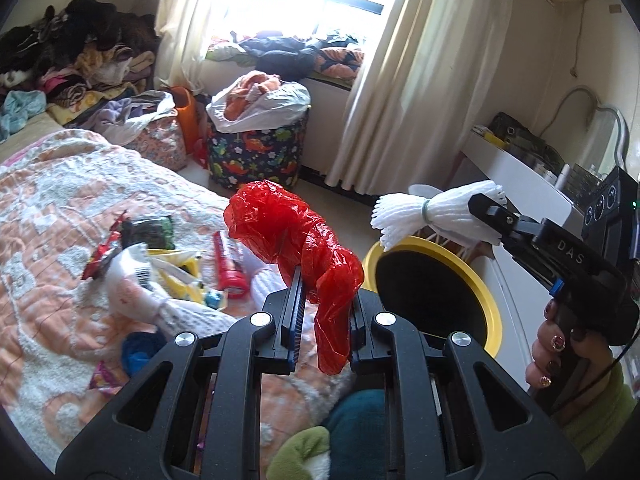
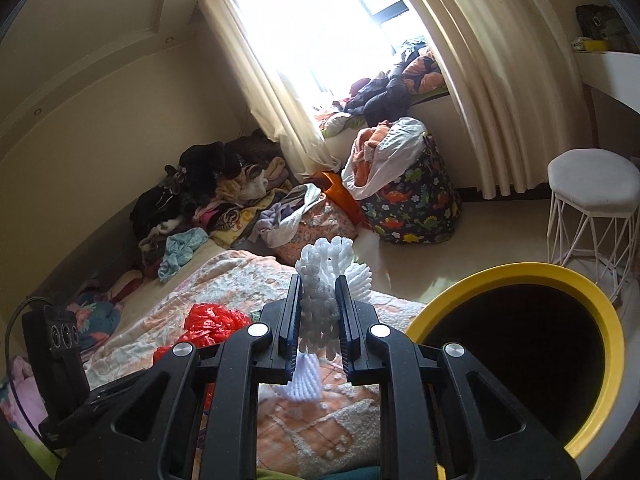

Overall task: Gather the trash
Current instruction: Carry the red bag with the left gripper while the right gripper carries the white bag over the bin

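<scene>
In the left wrist view the left gripper (image 1: 322, 316) pinches a crumpled red bag (image 1: 298, 240) between its two fingers; the bag bulges up above the fingertips and a tail of it hangs down between them. Just right of the gripper stands a bin (image 1: 476, 276) with a yellow rim and a dark inside, beside the bed (image 1: 52, 208). On the bed's orange and white blanket, left of the gripper, lies a scatter of trash (image 1: 160, 264): wrappers, a red tube, white paper and yellow scraps. At right, the right gripper (image 1: 490, 220), held by a hand (image 1: 560, 356) with painted nails, is closed on a white foam net (image 1: 432, 210) bundled with a band, which hangs above the far rim of the bin. A dinosaur-print basket (image 1: 260, 152) full of clothes stands by the curtain (image 1: 400, 80). In the right wrist view the right gripper (image 2: 318, 320) has its fingers pressed onto the foam net (image 2: 324, 276), which sticks up past the fingertips and hangs below them. The bin (image 2: 592, 308) sits to the right, its opening low in the view, and the net is left of its rim, over the bed's edge (image 2: 248, 280). The red bag (image 2: 212, 320) shows lower left, with the left gripper's body (image 2: 60, 356) beside it. A white stool (image 2: 592, 200) stands beyond the bin, and the basket (image 2: 412, 204) is by the curtain (image 2: 460, 80).
</scene>
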Tool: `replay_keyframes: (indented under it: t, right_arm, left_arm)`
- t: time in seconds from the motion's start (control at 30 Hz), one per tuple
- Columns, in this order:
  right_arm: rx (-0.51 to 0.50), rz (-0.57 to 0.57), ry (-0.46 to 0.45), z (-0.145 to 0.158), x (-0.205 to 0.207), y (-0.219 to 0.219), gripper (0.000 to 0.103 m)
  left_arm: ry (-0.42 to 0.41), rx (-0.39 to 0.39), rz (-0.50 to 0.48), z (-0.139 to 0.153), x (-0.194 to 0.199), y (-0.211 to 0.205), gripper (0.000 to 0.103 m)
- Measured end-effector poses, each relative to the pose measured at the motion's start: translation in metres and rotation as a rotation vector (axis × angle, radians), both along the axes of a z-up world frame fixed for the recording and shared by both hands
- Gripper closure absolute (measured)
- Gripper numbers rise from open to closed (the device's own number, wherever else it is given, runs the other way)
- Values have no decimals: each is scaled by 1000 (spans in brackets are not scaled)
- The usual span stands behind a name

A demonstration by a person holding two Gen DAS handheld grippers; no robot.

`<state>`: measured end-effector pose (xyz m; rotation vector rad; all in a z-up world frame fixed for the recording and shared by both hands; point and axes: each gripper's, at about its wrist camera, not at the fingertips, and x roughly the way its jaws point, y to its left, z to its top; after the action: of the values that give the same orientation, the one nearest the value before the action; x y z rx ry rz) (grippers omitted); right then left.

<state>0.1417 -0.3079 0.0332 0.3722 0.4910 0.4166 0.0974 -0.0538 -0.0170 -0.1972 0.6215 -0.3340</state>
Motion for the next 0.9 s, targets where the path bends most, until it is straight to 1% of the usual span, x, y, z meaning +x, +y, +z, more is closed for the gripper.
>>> replay_keyframes:
  t: [0.13,0.37,0.67,0.83,0.9]
  right_arm:
    - [-14,-43,15,-1,1,-10,87]
    - [-5,-119,58,-9,5,-35,87]
    - [4,-208,146,-24,16,-68,86]
    - [33,-258,203,-35,21,-88,86]
    - [41,-273,221,-40,22,-95,84]
  left_arm:
    - [14,7,-36,-3,3,-18,91]
    - [32,25,-94,-10,6,-44,91]
    - [57,44,-156,-20,16,-75,91]
    - [63,49,-201,-28,22,-95,91]
    - [71,53,-218,-32,26,-103,91]
